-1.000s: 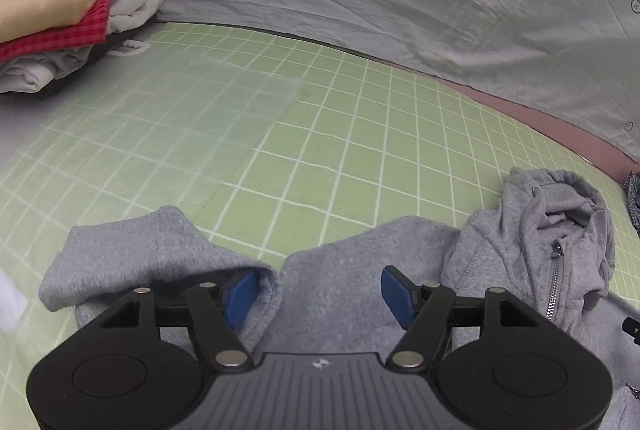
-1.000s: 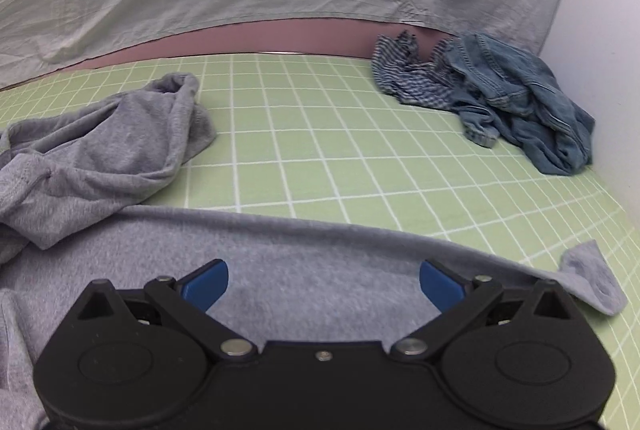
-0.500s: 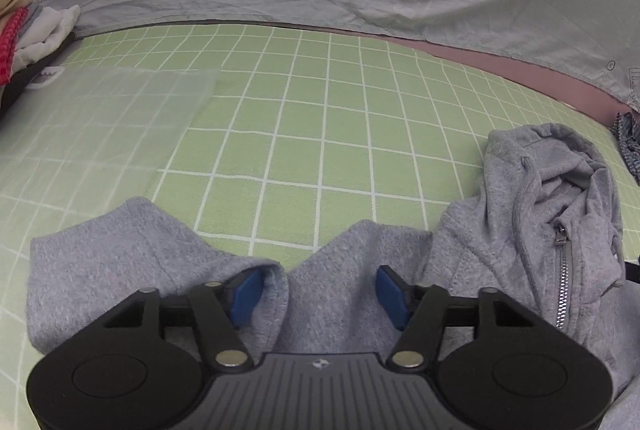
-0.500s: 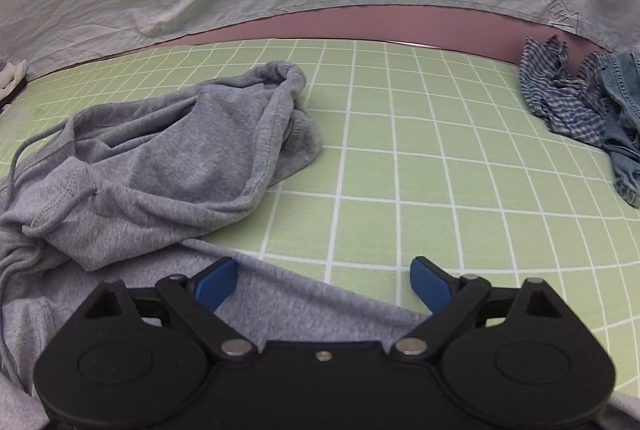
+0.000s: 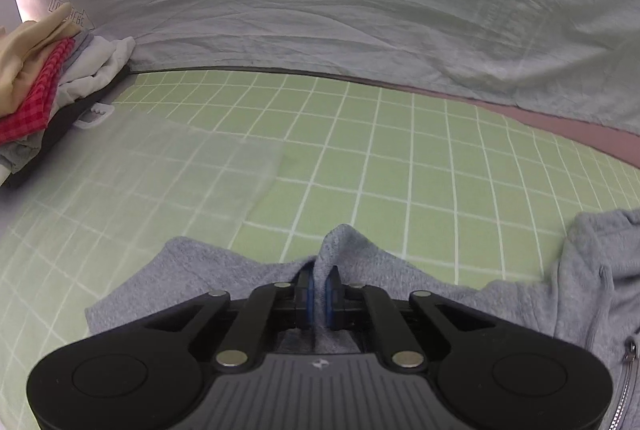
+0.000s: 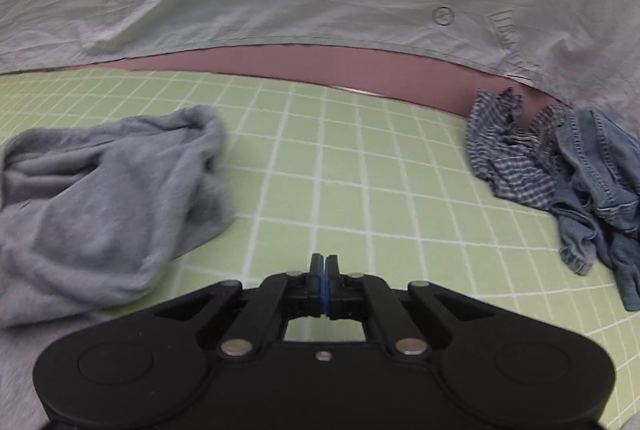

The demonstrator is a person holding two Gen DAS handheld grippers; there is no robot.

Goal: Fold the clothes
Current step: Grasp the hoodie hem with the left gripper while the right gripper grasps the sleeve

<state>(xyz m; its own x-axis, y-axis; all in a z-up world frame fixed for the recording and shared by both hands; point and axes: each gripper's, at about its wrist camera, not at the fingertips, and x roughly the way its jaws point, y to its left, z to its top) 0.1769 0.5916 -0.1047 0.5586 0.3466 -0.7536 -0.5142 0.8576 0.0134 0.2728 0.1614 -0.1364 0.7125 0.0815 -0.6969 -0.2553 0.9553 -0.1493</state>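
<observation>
Now that both have just been closing, the left claw point(image 5: 319, 288) pinches a ridge of the grey zip-up fleece hoodie point(image 5: 400, 278), while the right claw point(image 6: 324, 284) meets shut with no cloth visible between its pads, so its grab looks missed.

Both your grippers look alike: matte black plastic bodies w/ two big round housings at the sides. Left gripper point(image 5: 319, 290): ribbed dark-grey centre panel w/ a small white logo, round silver pivot pins on the black linkage arms, blue pads point(image 5: 305, 290) on the fingertips. Right gripper point(image 6: 324, 284): smooth black centre, one small silver screw in the middle, same silver pins, blue pads point(image 6: 322, 286), rectangular cut-out behind them.
</observation>
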